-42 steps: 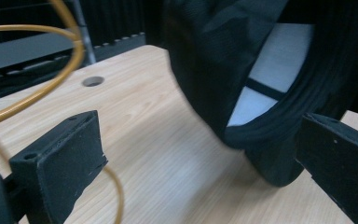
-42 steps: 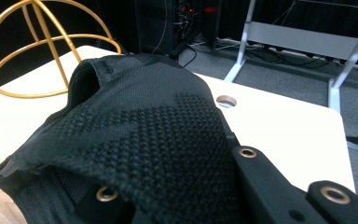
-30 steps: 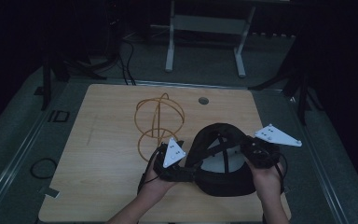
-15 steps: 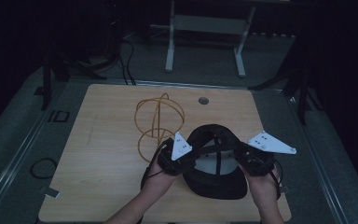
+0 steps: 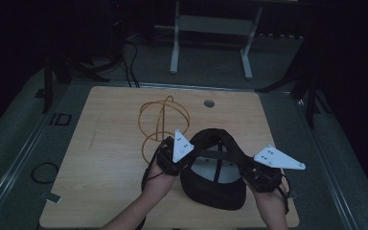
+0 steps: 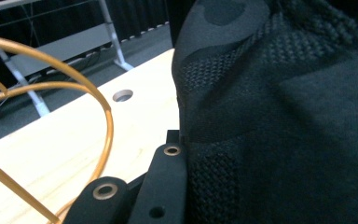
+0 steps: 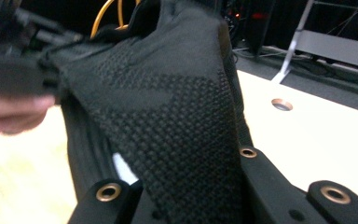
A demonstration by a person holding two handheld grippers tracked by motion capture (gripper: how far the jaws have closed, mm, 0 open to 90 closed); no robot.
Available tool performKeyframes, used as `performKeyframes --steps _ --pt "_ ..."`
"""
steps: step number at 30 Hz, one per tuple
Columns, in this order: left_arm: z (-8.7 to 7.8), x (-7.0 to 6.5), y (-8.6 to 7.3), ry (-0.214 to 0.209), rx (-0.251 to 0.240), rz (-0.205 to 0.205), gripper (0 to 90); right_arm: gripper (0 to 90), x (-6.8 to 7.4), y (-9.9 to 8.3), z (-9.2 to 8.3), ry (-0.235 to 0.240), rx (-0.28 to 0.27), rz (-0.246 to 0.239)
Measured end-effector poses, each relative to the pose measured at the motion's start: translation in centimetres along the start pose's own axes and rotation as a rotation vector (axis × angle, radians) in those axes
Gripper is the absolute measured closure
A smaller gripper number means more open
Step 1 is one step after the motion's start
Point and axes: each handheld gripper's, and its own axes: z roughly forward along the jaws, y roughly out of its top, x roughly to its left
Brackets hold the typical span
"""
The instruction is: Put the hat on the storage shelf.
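A black knit cap (image 5: 215, 189) hangs between my two grippers, just above the near part of the wooden table (image 5: 105, 143). My left gripper (image 5: 188, 163) is at the cap's left edge. Its jaws have just been closing and now pinch the cap's fabric (image 6: 279, 116), with one black finger (image 6: 165, 186) pressed against it. My right gripper (image 5: 247, 173) is shut on the cap's right edge, and the knit fabric (image 7: 168, 116) runs down between its two fingers (image 7: 265, 182). A gold wire stand (image 5: 163, 120) sits on the table just behind the left gripper.
A round cable hole (image 5: 209, 103) sits in the table's far middle. White metal frame legs (image 5: 211, 28) stand on the floor beyond the table. Cables (image 5: 45, 171) lie on the floor at the left. The gold wire hoop (image 6: 74, 88) curves close beside the left gripper.
The left gripper has closed on the cap's left edge and risen a little. The right hand drew in toward the near edge, and the cap now hangs stretched between both grippers.
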Motion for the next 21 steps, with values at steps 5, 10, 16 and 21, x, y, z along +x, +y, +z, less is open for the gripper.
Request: performKeyframes --steps 5,10,16,21 --pt "-0.1 0.0 0.8 -0.016 0.008 0.053 89.5 88.8 0.0 -0.6 -0.4 0.029 0.007 -0.003" --pt "0.0 -0.2 1.6 -0.032 0.009 0.084 89.5 87.3 -0.4 -1.0 -0.6 0.027 0.005 0.014" --pt "-0.4 -0.4 2.5 -0.031 -0.015 0.104 89.5 68.5 -0.9 -1.3 -0.9 0.061 0.006 0.025" --pt "-0.5 -0.5 2.9 -0.019 -0.012 0.137 89.5 57.1 -1.0 -1.9 -1.2 0.105 0.053 -0.008"
